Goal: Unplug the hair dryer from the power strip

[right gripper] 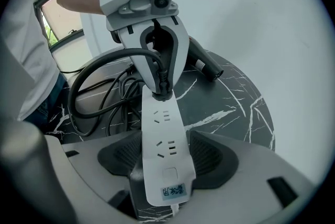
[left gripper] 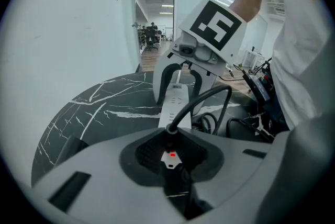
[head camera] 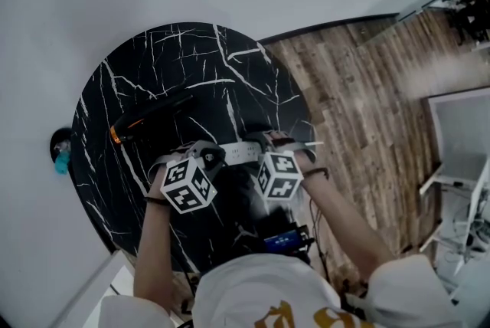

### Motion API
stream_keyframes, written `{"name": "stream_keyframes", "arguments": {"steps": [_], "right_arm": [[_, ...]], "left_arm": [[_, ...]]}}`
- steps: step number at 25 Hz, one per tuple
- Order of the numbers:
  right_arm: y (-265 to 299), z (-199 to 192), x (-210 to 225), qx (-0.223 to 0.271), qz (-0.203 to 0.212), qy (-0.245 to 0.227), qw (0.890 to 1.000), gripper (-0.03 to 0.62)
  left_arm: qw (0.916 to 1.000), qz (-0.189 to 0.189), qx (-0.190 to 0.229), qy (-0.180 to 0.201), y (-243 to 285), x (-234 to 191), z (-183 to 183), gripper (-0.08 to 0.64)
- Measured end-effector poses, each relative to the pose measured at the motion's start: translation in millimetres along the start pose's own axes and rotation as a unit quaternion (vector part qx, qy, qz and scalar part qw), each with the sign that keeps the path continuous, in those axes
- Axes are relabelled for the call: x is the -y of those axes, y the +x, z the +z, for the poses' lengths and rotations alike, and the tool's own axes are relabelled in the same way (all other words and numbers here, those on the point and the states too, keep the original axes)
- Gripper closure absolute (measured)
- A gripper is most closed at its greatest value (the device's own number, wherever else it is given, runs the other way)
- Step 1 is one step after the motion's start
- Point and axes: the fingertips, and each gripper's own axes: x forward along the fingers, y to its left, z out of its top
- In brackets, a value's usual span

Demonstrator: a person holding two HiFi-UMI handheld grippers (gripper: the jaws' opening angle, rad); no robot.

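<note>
A white power strip (head camera: 239, 153) lies on the black marble round table (head camera: 176, 66). My right gripper (right gripper: 165, 155) is shut on the strip's near end (right gripper: 163, 134), with a pad against each long side. At the strip's other end, the hair dryer's black plug (right gripper: 161, 93) sits in a socket. My left gripper (left gripper: 168, 152) is shut on that plug (left gripper: 170, 131), and its cord (left gripper: 209, 94) arches away to the right. The black hair dryer (head camera: 149, 116), with an orange band, lies on the table beyond the left gripper (head camera: 210, 158). The two grippers face each other along the strip.
Loops of black cable (right gripper: 112, 108) lie on the table beside the strip. A dark device (head camera: 285, 240) sits at the table's near edge by the person's body. Wood floor (head camera: 367, 89) and white furniture (head camera: 459, 142) are to the right, and a white wall curves behind the table.
</note>
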Motion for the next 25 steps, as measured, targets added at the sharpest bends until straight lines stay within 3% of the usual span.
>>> {"name": "stream_keyframes", "arguments": {"steps": [5,13,25], "right_arm": [[3.6,-2.1,-0.3,-0.009,0.003,-0.018,1.0,0.33],[8.3,-3.5,-2.2,-0.022,0.017,-0.029,0.999,0.33],[9.6,-2.4,-2.0,-0.03,0.03,-0.038,0.998,0.33]], "left_arm": [[1.0,0.003,-0.002,0.009,2.0,0.0,0.7,0.503],[0.9996,-0.012,-0.016,-0.021,3.6,0.5,-1.2,0.503],[0.9983,-0.033,-0.045,-0.017,5.0,0.9,-3.3,0.503]]}}
